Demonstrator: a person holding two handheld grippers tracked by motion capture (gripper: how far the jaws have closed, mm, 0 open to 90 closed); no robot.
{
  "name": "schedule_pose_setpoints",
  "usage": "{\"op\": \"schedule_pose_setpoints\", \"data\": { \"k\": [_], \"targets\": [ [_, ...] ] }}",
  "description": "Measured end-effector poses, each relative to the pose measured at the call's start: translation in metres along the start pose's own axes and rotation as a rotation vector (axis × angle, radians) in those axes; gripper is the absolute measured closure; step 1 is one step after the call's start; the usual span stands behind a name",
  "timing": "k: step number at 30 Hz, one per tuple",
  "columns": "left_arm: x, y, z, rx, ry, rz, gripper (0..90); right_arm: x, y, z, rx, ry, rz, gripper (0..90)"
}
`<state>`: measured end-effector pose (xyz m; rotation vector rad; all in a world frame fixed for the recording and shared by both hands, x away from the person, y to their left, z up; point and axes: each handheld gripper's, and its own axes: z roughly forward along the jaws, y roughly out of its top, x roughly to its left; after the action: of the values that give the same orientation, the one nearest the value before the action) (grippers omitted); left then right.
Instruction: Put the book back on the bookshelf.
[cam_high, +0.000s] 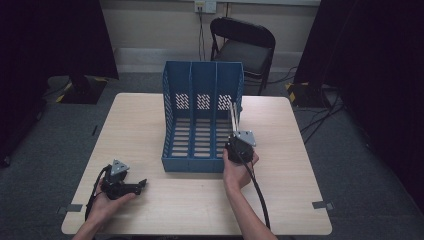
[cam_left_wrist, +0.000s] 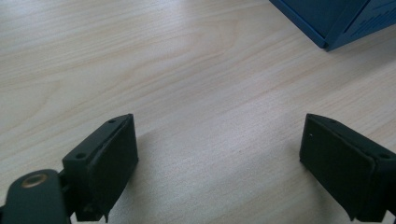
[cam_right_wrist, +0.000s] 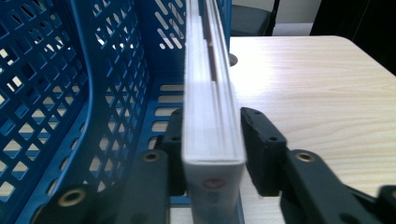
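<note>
Pale wood is covering the table (cam_high: 200, 200), which is standing on grey carpet with a black folding chair (cam_high: 243, 47) waiting beyond its far edge. A blue three-slot file rack (cam_high: 202, 120) is sitting near the middle of the table, its open front facing the person. The right gripper (cam_high: 239, 143) is reaching toward the rack's right-hand slot, where a book (cam_right_wrist: 210, 116) is standing upright on its edge, leaning by the right wall. In the right gripper view the book is sitting between the two black jaws, but a slim gap is showing on the right side, so the pads are not pressing it. The left gripper (cam_high: 131, 186) is resting low over the near left part of the table, well apart from the rack, its jaws standing wide with nothing between them.
</note>
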<state>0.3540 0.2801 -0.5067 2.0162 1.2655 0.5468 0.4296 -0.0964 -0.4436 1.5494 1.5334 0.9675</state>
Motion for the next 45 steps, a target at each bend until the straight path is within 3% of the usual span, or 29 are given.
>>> {"op": "schedule_pose_setpoints", "data": {
  "k": [13,22,26,33,36,40,45],
  "targets": [
    [0.000,0.000,0.000,0.000,0.000,0.000,10.9,-0.004,0.002,0.002,0.012,0.039,0.020,51.7],
    [0.000,0.000,0.000,0.000,0.000,0.000,10.8,-0.007,0.007,0.002,0.003,0.076,0.007,44.5],
    [0.000,0.000,0.000,0.000,0.000,0.000,10.9,-0.010,0.008,0.004,0.029,0.110,0.027,42.2],
    [0.000,0.000,0.000,0.000,0.000,0.000,10.8,-0.012,0.014,0.002,0.046,0.172,0.019,35.5],
    [0.000,0.000,0.000,0.000,0.000,0.000,10.8,-0.013,0.016,0.001,0.043,0.187,-0.004,34.0],
    [0.000,0.000,0.000,-0.001,-0.005,-0.001,10.7,-0.017,0.018,-0.001,0.063,0.228,0.001,33.4],
    [0.000,0.000,0.001,-0.001,-0.005,0.000,10.6,-0.021,0.020,-0.008,0.042,0.251,-0.025,31.2]
  ]
}}
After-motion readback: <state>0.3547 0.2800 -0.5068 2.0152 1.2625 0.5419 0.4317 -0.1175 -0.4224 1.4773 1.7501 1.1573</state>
